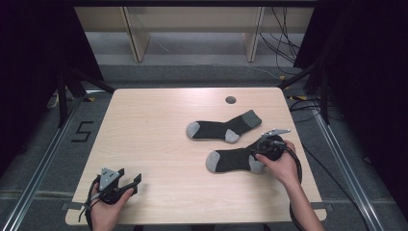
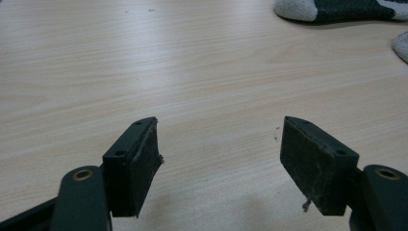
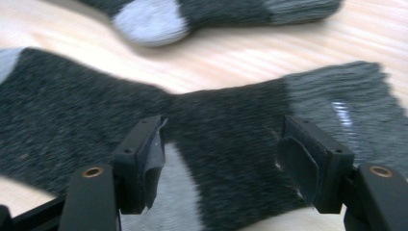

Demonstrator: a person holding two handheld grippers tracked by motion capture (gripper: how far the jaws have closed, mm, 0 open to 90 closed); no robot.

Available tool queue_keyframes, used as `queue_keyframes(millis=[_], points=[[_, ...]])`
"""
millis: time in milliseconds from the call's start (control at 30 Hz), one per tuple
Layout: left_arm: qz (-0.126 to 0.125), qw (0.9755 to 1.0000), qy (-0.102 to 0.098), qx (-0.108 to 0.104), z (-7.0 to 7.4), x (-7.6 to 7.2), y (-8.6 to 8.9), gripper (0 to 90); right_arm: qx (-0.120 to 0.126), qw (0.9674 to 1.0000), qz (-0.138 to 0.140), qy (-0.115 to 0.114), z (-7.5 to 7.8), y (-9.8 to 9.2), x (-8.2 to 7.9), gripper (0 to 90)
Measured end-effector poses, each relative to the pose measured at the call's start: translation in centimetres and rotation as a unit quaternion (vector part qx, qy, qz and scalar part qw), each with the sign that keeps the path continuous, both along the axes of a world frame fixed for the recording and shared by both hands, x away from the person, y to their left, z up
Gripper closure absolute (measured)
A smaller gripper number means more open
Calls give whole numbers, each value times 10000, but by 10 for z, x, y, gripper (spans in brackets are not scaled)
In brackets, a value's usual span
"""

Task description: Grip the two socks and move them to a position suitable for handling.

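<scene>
Two dark grey socks with light grey toes and heels lie flat on the wooden table (image 1: pixel 154 134), right of centre. The far sock (image 1: pixel 223 129) lies with its toe to the left; the near sock (image 1: pixel 231 160) lies just in front of it. My right gripper (image 1: pixel 260 153) hovers over the near sock's heel and leg. In the right gripper view its jaws (image 3: pixel 221 163) stand open, with the near sock (image 3: pixel 226 120) flat beneath them and the far sock (image 3: pixel 149 19) beyond. My left gripper (image 1: pixel 131 183) rests open at the table's front left, nothing between its jaws (image 2: pixel 219 163).
A round cable hole (image 1: pixel 230 100) sits near the table's back edge. The far sock's toe (image 2: pixel 298 9) and the near sock's toe (image 2: pixel 401 45) show at the top right of the left gripper view. Bare wood spans the table's left half.
</scene>
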State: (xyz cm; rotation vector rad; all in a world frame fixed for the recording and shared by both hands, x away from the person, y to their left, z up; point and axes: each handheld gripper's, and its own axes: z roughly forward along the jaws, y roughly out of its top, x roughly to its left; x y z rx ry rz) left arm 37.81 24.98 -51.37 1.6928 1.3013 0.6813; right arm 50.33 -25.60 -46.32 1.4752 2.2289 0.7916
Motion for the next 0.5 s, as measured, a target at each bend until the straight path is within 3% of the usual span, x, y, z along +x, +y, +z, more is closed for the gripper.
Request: queue_keyframes(millis=[200,233,367,400,500], points=[[-18,10000,32,39,0,1,-1,292,-152,9993,-258,225,-2,-14,12,333],[-10,10000,40,41,0,1,-1,292,-192,9996,-41,214,-3,-17,15,333],[20,10000,70,-2,0,1,-1,291,-279,9989,239,289,-6,-10,15,327],[-13,10000,60,27,0,1,0,291,-263,9984,199,453,-9,-6,15,326],[-10,10000,49,18,0,0,-1,292,-374,9980,259,436,-14,-5,18,325]])
